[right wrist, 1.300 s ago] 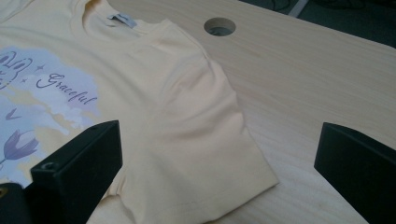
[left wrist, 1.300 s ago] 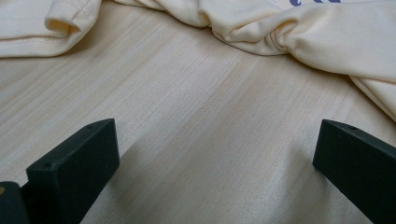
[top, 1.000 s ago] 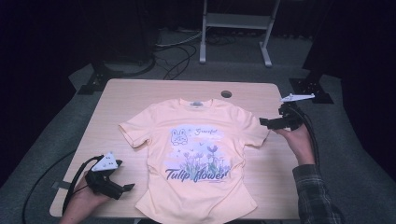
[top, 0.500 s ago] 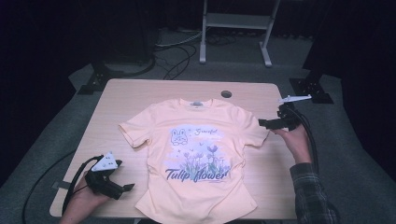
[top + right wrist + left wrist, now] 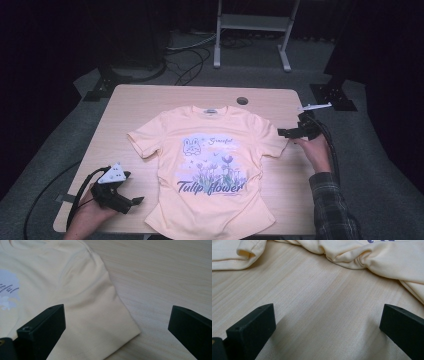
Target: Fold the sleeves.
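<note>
A pale yellow T-shirt (image 5: pixel 210 170) printed "Tulip flower" lies flat, front up, on the wooden table (image 5: pixel 145 105). My left gripper (image 5: pixel 134 202) rests near the table's front left corner, pointing at the shirt's lower left side. In the left gripper view it (image 5: pixel 327 327) is open over bare wood, with the bunched shirt edge (image 5: pixel 387 260) and a sleeve (image 5: pixel 232 252) ahead. My right gripper (image 5: pixel 283 133) is at the shirt's right sleeve. In the right gripper view it (image 5: pixel 115 327) is open, and the sleeve (image 5: pixel 90 302) lies under its left jaw and the gap.
A small dark round hole (image 5: pixel 242 100) sits in the table near the back edge. Behind the table stand a metal frame (image 5: pixel 252 25) and cables (image 5: pixel 190 55) on the grey floor. Bare wood (image 5: pixel 162 272) lies to the right of the sleeve.
My right gripper has edged slightly nearer the right sleeve. The left gripper and the shirt have not moved.
</note>
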Demonstrator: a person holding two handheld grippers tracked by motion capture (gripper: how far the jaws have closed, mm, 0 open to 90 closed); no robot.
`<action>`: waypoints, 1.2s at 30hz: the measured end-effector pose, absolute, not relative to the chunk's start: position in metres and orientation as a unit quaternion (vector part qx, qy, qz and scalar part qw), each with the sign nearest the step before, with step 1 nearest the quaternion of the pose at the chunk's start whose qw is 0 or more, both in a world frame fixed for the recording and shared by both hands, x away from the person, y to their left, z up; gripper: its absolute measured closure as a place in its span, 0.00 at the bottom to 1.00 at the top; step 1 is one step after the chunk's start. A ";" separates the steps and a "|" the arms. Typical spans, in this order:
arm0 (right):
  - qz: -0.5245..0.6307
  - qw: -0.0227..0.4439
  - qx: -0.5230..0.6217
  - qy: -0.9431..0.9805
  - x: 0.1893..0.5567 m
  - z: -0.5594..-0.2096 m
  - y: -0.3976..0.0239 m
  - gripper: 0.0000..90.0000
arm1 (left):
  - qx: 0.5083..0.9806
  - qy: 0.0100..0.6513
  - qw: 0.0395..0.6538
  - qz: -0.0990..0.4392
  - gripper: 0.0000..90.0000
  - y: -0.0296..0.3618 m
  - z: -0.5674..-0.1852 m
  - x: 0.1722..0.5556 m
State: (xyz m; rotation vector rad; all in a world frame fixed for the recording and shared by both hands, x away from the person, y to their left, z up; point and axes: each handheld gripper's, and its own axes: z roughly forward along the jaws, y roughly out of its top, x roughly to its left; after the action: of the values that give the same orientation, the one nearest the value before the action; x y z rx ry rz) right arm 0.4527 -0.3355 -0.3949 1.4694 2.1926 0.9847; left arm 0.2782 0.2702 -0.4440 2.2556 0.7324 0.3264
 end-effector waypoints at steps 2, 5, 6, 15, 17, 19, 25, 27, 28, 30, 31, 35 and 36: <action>0.343 0.160 0.516 0.768 0.454 -0.397 -0.335 0.01 | 0.877 0.285 0.365 0.127 0.00 0.270 -0.444 0.278; 0.340 0.157 0.519 0.768 0.456 -0.400 -0.335 0.01 | 0.877 0.285 0.365 0.127 0.00 0.270 -0.444 0.278; 0.340 0.155 0.520 0.768 0.456 -0.401 -0.336 0.01 | 0.877 0.285 0.365 0.127 0.00 0.270 -0.444 0.278; 0.337 0.147 0.527 0.766 0.460 -0.408 -0.339 0.01 | 0.877 0.285 0.365 0.127 0.00 0.270 -0.444 0.278; 0.339 0.144 0.527 0.766 0.461 -0.410 -0.339 0.01 | 0.877 0.285 0.365 0.127 0.00 0.270 -0.444 0.278; 0.337 0.146 0.528 0.766 0.461 -0.411 -0.338 0.01 | 0.877 0.285 0.365 0.127 0.00 0.270 -0.444 0.278; 0.327 0.146 0.531 0.768 0.463 -0.416 -0.337 0.05 | 0.877 0.285 0.365 0.127 0.00 0.270 -0.444 0.278; 0.328 0.147 0.529 0.769 0.463 -0.417 -0.337 0.08 | 0.877 0.285 0.365 0.127 0.00 0.270 -0.444 0.278; 0.327 0.149 0.531 0.767 0.463 -0.417 -0.337 0.08 | 0.877 0.285 0.365 0.127 0.00 0.270 -0.444 0.278; 0.329 0.149 0.532 0.766 0.463 -0.417 -0.338 0.11 | 0.877 0.285 0.365 0.127 0.00 0.270 -0.444 0.278; 0.329 0.148 0.531 0.766 0.463 -0.417 -0.338 0.11 | 0.877 0.285 0.365 0.127 0.00 0.270 -0.444 0.278; 0.324 0.149 0.531 0.769 0.463 -0.417 -0.337 0.15 | 0.877 0.285 0.365 0.127 0.00 0.270 -0.444 0.278; 0.323 0.149 0.532 0.768 0.463 -0.417 -0.337 0.17 | 0.877 0.285 0.365 0.127 0.00 0.270 -0.444 0.278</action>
State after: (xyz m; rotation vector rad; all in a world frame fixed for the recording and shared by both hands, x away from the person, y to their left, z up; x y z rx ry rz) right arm 0.4631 -0.3371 -0.4167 1.5284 2.2086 0.9298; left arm 0.2782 0.2702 -0.4440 2.2555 0.7322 0.3263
